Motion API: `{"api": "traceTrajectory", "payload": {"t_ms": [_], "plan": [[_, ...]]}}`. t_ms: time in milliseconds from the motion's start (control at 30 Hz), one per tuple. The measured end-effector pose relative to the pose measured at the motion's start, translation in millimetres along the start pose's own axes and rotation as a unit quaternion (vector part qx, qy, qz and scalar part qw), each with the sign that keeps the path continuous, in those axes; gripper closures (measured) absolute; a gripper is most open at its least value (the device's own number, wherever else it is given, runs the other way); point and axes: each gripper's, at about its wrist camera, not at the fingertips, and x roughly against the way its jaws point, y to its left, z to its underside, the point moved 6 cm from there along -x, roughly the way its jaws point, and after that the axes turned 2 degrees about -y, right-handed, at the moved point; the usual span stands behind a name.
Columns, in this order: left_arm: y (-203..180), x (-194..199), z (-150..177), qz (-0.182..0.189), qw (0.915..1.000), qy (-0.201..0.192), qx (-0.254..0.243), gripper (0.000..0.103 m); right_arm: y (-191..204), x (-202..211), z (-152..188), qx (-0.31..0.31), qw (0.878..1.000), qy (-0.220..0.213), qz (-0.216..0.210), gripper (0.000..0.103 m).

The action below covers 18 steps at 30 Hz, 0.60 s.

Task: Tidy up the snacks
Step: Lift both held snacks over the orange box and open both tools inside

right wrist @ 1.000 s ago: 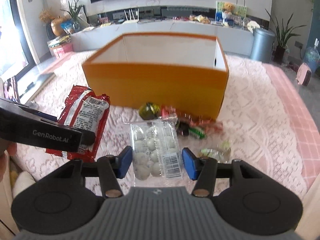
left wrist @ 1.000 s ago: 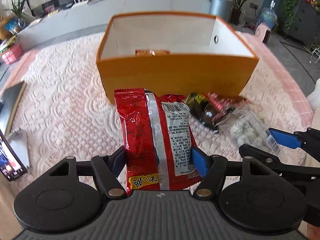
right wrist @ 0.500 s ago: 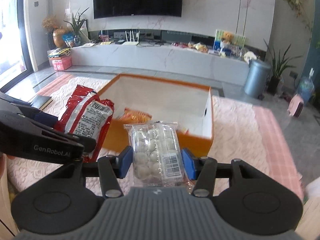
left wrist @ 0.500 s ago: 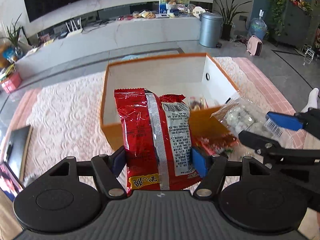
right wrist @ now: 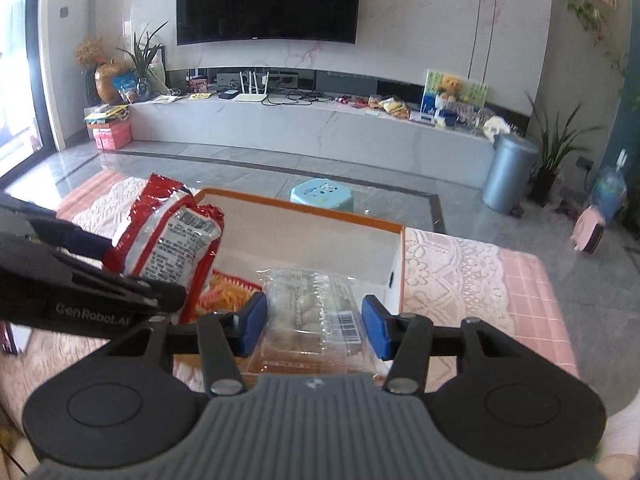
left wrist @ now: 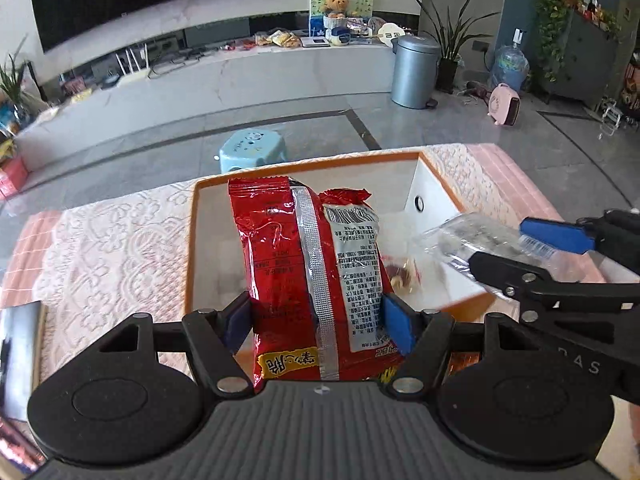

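Observation:
My left gripper (left wrist: 318,318) is shut on a red snack bag (left wrist: 308,264) with a silver seam, held upright above the orange box (left wrist: 192,240). To its right, my right gripper (right wrist: 314,322) is shut on a clear packet of white balls (right wrist: 314,308) and also hangs over the box (right wrist: 396,268). The right gripper (left wrist: 532,248) with its clear packet (left wrist: 472,236) shows at the right edge of the left wrist view. The left gripper (right wrist: 100,264) with the red bag (right wrist: 172,232) shows at the left of the right wrist view. Some snacks (right wrist: 222,294) lie on the white floor of the box.
The box stands on a table under a pale lace cloth (left wrist: 112,236) with pink edges (right wrist: 532,292). A light blue stool (left wrist: 252,148) stands on the floor just behind the table. A dark flat object (left wrist: 18,360) lies at the table's left edge.
Both grippers have lifted their packets off the table and carried them forward and up until they hang over the open box. The view now looks down into the box.

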Motion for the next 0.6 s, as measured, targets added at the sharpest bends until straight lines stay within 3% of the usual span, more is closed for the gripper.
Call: {"api": "traceTrajectory", "payload": {"t_ms": [67,200,367,600], "plan": [[5,-11,-9,0.014,0.9998,0.005,0.016,0.025,-6,-15,-10,-0.010,1.000,0.008,-0.009,0.053],[13,-37,-19,0.008,0.9996,0.015,0.024,0.025,-16,-50,-22,-0.022,0.999,0.034,-0.020,0.053],[20,-79,-14,0.012,0.9975,0.059,0.036,0.025,-21,-99,-12,-0.016,0.996,0.083,-0.028,0.053],[20,-119,-1,-0.014,0.9963,0.084,-0.008,0.025,-15,-148,13,0.036,0.991,0.128,-0.016,0.053]]}}
